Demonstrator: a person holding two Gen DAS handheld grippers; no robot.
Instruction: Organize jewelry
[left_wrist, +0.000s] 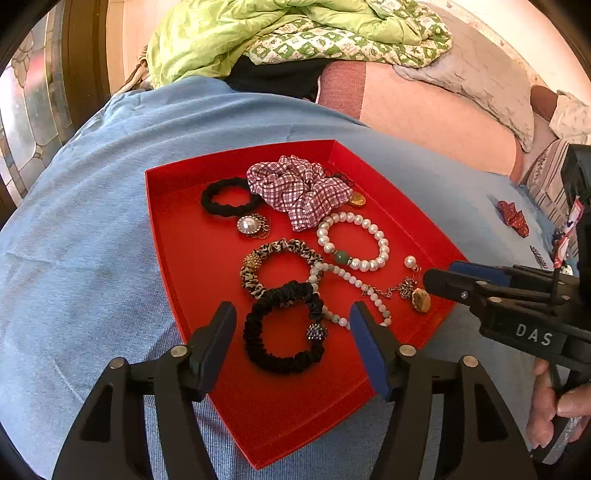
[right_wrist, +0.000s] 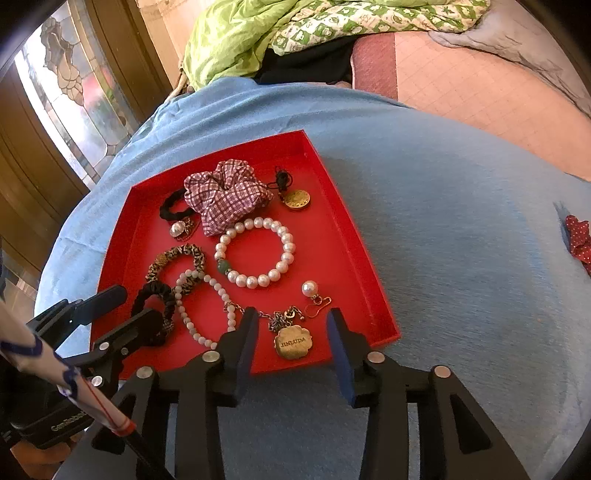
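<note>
A red tray (left_wrist: 177, 236) (right_wrist: 354, 236) on a blue cloth holds a checked scrunchie (left_wrist: 295, 190) (right_wrist: 225, 195), a black hair tie (left_wrist: 225, 195), a pearl bracelet (left_wrist: 352, 240) (right_wrist: 255, 251), a leopard scrunchie (left_wrist: 273, 266), a black satin scrunchie (left_wrist: 284, 328) and a bead necklace with a gold tag (right_wrist: 293, 343). My left gripper (left_wrist: 293, 317) is open, its fingers either side of the black satin scrunchie. My right gripper (right_wrist: 293, 328) is open over the gold tag; it also shows in the left wrist view (left_wrist: 443, 273).
A red polka-dot scrunchie (left_wrist: 513, 218) (right_wrist: 580, 240) lies on the blue cloth right of the tray. A green quilt (left_wrist: 280, 33) and pillows lie behind. A glass door (right_wrist: 74, 92) stands at the left.
</note>
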